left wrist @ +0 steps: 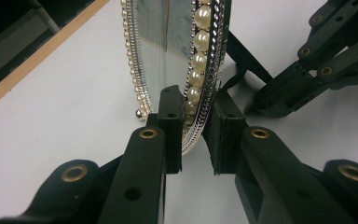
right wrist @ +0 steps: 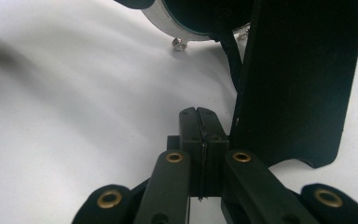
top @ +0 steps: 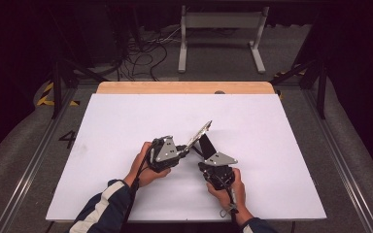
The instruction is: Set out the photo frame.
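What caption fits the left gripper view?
Left gripper clamps the pearl-edged rim of an upright picture frame on the white table.

Left gripper (top: 187, 149) jaws clamped narrow; right gripper (top: 205, 145) jaws pressed together.

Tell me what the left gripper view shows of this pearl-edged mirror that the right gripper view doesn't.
The left gripper view gives the mirror from its front edge: reflective face, a row of pearls and silver beading, with the left gripper clamped on the rim. The right gripper view gives the dark back: the black stand flap, a cord to it, and the right gripper with jaws shut together beside the flap. Both take in the white table and the frame's small silver foot.
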`<action>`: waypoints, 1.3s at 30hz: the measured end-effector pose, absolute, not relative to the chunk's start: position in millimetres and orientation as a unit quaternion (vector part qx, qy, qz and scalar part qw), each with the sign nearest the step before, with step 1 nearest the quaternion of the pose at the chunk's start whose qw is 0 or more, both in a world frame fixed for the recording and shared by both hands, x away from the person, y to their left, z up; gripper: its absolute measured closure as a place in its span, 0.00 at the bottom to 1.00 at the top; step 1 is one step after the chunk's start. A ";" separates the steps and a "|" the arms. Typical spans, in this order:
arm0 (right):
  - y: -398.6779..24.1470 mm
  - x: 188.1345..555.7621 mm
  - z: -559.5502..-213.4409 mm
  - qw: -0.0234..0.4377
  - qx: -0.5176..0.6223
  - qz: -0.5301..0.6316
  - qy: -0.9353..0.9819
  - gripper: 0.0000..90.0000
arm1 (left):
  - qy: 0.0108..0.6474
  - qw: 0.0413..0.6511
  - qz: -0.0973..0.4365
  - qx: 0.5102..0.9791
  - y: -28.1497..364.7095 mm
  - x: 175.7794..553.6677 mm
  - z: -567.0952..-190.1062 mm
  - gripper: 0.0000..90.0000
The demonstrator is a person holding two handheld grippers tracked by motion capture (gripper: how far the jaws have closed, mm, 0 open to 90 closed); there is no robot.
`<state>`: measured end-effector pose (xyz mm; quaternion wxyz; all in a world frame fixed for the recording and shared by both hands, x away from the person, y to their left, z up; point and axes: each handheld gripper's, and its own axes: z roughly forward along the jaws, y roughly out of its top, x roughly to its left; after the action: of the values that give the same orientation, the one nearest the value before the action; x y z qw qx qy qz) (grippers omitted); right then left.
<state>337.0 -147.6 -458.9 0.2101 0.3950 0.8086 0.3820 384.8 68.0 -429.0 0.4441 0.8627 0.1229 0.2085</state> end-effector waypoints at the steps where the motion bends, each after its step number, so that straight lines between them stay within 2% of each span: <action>1: -148.3 337.3 -458.9 0.209 0.395 0.383 0.809 1.00 | 0.122 0.445 0.208 0.862 67.9 384.9 -429.0 0.86; 17: -159.3 343.2 -459.0 0.201 0.395 0.392 0.806 1.00 | 0.139 0.462 0.181 0.857 67.9 390.3 -434.3 0.77; 26: -161.3 344.3 -458.9 0.201 0.394 0.391 0.807 1.00 | 0.155 0.441 0.184 0.865 61.0 397.6 -445.3 0.63; 30: -162.1 345.0 -458.8 0.201 0.394 0.390 0.808 1.00 | 0.153 0.447 0.186 0.862 59.2 398.5 -445.0 0.67; 34: -164.7 346.8 -458.7 0.200 0.398 0.392 0.805 1.00 | 0.137 0.450 0.187 0.863 57.5 395.3 -442.9 0.76; 39: -167.8 347.8 -458.5 0.200 0.402 0.393 0.802 1.00 | 0.129 0.446 0.196 0.864 56.3 392.8 -441.5 0.78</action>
<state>347.8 -167.8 -458.5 0.2003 0.4020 0.8025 0.3928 392.8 56.3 -441.5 0.4458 0.8639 0.1286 0.1957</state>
